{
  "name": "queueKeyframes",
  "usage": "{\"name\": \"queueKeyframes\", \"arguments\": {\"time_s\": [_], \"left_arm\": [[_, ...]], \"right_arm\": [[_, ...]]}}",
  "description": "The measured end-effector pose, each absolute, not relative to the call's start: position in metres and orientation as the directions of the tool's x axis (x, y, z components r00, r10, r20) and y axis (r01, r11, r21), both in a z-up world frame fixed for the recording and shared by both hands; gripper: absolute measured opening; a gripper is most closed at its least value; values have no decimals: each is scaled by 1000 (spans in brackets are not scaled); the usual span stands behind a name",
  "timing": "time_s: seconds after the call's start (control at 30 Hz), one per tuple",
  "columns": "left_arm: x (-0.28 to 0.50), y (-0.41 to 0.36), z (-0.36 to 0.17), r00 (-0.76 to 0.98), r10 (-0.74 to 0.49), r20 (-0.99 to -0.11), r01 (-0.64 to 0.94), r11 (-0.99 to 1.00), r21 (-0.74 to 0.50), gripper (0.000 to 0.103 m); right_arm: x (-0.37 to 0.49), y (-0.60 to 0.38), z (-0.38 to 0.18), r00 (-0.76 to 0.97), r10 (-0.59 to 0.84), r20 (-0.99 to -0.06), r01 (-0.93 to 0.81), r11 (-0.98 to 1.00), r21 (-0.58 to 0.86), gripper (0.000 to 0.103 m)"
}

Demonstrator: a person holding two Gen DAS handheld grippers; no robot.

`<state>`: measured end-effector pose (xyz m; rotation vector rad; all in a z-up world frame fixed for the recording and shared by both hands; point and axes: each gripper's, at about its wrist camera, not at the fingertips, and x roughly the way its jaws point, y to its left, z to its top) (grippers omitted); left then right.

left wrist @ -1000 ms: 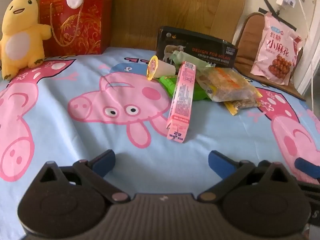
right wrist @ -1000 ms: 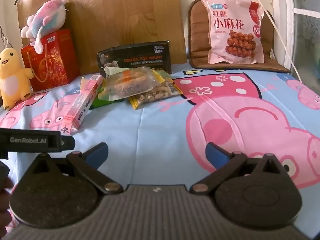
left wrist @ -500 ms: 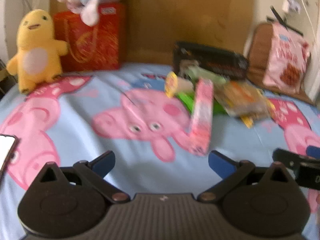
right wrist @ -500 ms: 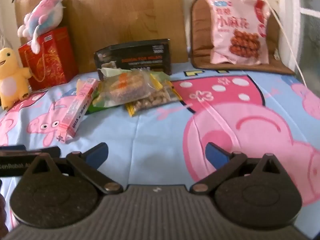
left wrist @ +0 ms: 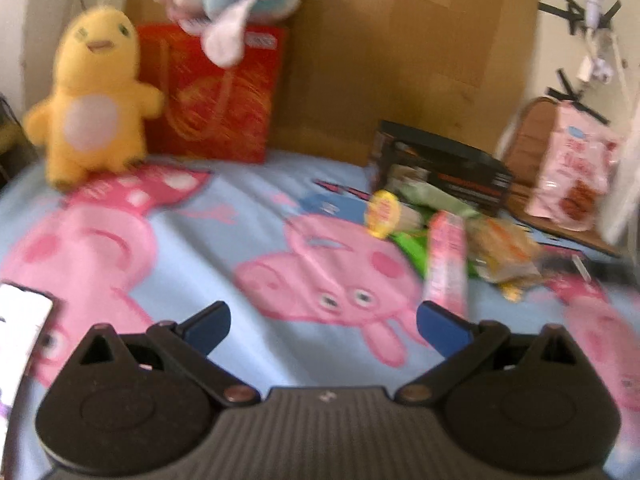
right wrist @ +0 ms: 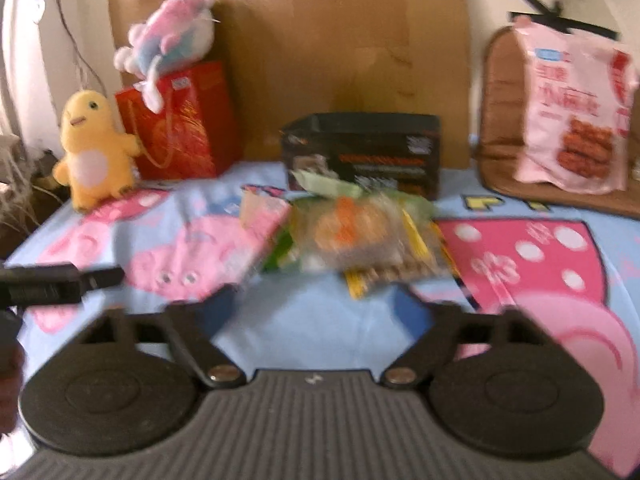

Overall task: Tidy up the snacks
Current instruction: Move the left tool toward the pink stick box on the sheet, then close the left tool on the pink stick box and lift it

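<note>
A heap of snacks lies on the blue cartoon-pig sheet in front of a black box. It holds a long pink box, a yellow-lidded cup, a green packet and clear bags of biscuits. My left gripper hangs open above the sheet, short of the heap, nothing between its fingers. My right gripper is closing, its jaws empty, just short of the clear bags. Both views are blurred.
A big pink snack bag leans on a brown cushion at the back right. A yellow plush duck, a red gift bag and a pink-blue plush stand back left. A phone lies at the left edge.
Both grippers have risen and drawn back, so more of the sheet and the back wall shows. The right gripper's blue fingers have come closer together. The snacks have not moved.
</note>
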<state>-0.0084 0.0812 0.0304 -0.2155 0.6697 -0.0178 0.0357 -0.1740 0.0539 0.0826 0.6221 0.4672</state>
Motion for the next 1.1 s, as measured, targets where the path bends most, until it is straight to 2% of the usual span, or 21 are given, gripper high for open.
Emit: {"name": "queueKeyframes", "arguments": {"time_s": [0.03, 0.07, 0.17, 0.23, 0.3, 0.33, 0.43, 0.5, 0.53, 0.6, 0.67, 0.7, 0.73, 0.77, 0.83, 0.97, 1.1], "left_arm": [[-8, 79, 29, 777, -128, -617, -26, 972, -235, 97], [-9, 76, 27, 769, -157, -620, -5, 968, -251, 95], [-5, 65, 18, 716, -283, -638, 78, 941, -330, 80], [0, 58, 13, 684, -336, -648, 107, 924, -366, 57], [6, 52, 7, 660, -369, -654, 124, 913, -389, 45], [7, 50, 4, 653, -374, -659, 128, 912, -390, 37], [10, 49, 2, 656, -366, -661, 130, 917, -378, 31], [12, 54, 2, 653, -379, -656, 134, 910, -393, 37], [11, 56, 2, 657, -384, -649, 140, 908, -396, 38], [10, 61, 8, 673, -360, -646, 130, 917, -377, 41], [9, 75, 16, 681, -383, -624, 140, 904, -403, 56], [6, 85, 22, 692, -401, -601, 140, 890, -433, 71], [2, 95, 28, 711, -397, -580, 124, 883, -453, 80], [-1, 102, 32, 727, -384, -569, 105, 881, -461, 80], [-4, 114, 36, 730, -372, -573, 66, 873, -483, 75], [0, 119, 33, 682, -453, -574, 28, 800, -599, 66], [14, 100, 26, 669, -429, -607, 1, 817, -576, 66]], "right_arm": [[45, -171, 59, 704, 471, -531, -411, 880, 236, 51], [60, -167, 67, 695, 500, -517, -428, 865, 261, 48], [99, -141, 75, 683, 514, -519, -463, 854, 238, 44], [123, -122, 70, 654, 509, -560, -476, 852, 218, 40], [144, -107, 54, 598, 498, -628, -489, 848, 206, 33], [147, -104, 46, 570, 500, -652, -497, 842, 211, 23], [132, -113, 41, 534, 523, -664, -522, 822, 228, 21], [105, -128, 42, 518, 550, -655, -552, 800, 236, 21], [94, -134, 40, 524, 540, -658, -552, 804, 221, 25], [59, -155, 34, 535, 530, -658, -566, 803, 187, 26], [38, -178, 27, 468, 600, -649, -590, 759, 276, 26], [29, -186, 26, 468, 605, -644, -590, 756, 282, 26], [18, -192, 26, 485, 598, -638, -593, 761, 263, 29], [7, -197, 25, 516, 576, -634, -597, 773, 216, 35], [-3, -197, 25, 566, 540, -624, -605, 785, 130, 39], [11, -185, 26, 553, 562, -615, -656, 749, 95, 39], [33, -169, 15, 521, 600, -607, -703, 705, 93, 39]]}}
